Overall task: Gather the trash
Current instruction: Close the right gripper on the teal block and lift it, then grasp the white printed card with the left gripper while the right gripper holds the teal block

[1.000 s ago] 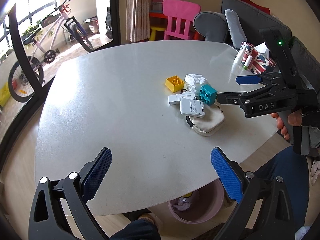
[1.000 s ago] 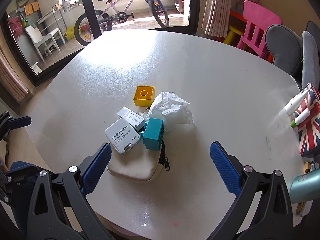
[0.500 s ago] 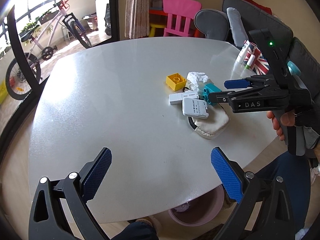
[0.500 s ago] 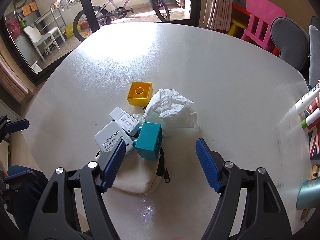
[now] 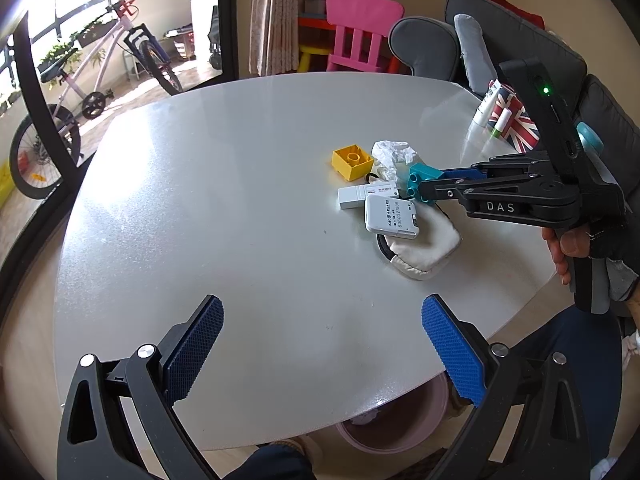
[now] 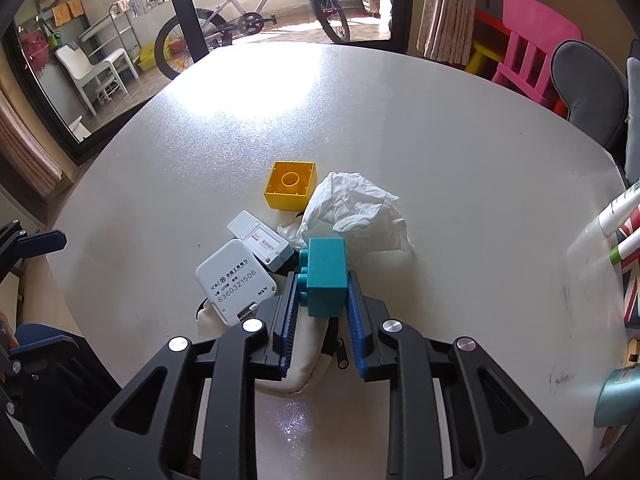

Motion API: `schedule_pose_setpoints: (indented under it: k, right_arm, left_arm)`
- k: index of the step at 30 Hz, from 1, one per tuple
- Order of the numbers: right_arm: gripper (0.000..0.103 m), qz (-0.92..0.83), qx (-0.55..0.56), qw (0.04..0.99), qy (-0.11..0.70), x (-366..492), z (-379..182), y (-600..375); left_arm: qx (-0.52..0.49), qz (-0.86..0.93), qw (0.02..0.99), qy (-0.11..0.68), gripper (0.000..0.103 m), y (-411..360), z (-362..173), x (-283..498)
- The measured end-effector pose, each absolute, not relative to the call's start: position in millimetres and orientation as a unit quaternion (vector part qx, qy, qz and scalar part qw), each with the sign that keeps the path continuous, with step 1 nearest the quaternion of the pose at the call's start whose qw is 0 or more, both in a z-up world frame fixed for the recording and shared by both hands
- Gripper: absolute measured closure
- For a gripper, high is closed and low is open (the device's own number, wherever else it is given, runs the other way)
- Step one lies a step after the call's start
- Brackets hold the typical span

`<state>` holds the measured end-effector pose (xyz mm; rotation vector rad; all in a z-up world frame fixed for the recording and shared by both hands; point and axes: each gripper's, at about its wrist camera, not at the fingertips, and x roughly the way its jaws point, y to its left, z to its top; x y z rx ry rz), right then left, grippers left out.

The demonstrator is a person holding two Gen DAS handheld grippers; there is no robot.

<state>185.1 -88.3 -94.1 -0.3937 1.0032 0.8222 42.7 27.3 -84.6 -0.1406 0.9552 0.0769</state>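
A teal block (image 6: 326, 276) is being clamped by the closing right gripper (image 6: 322, 312), its pads pressed on both sides, above a cream pouch (image 6: 288, 368) on the table (image 6: 440, 160). The left gripper (image 5: 320, 352) is held wide open and empty near the table's edge. The trash, a crumpled tissue (image 6: 352, 208), lies just behind the block; the block is best lifted straight up so the tissue is left clear for a clean pinch.

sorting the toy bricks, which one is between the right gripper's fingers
The teal brick, between the closing right gripper pads atop the pouch; the yellow brick sits apart, hollow side up.
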Motion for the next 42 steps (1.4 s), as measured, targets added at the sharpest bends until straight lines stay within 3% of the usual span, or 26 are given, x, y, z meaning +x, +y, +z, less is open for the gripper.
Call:
schedule_pose_setpoints:
  k: [42]
  right_arm:
    - [0.08, 0.353, -0.18, 0.808, 0.436, 165.3, -47.8, -138.2]
  left_arm:
    - [-0.044, 0.02, 0.887, 0.46, 0.007, -1.6, -90.9, 98.2]
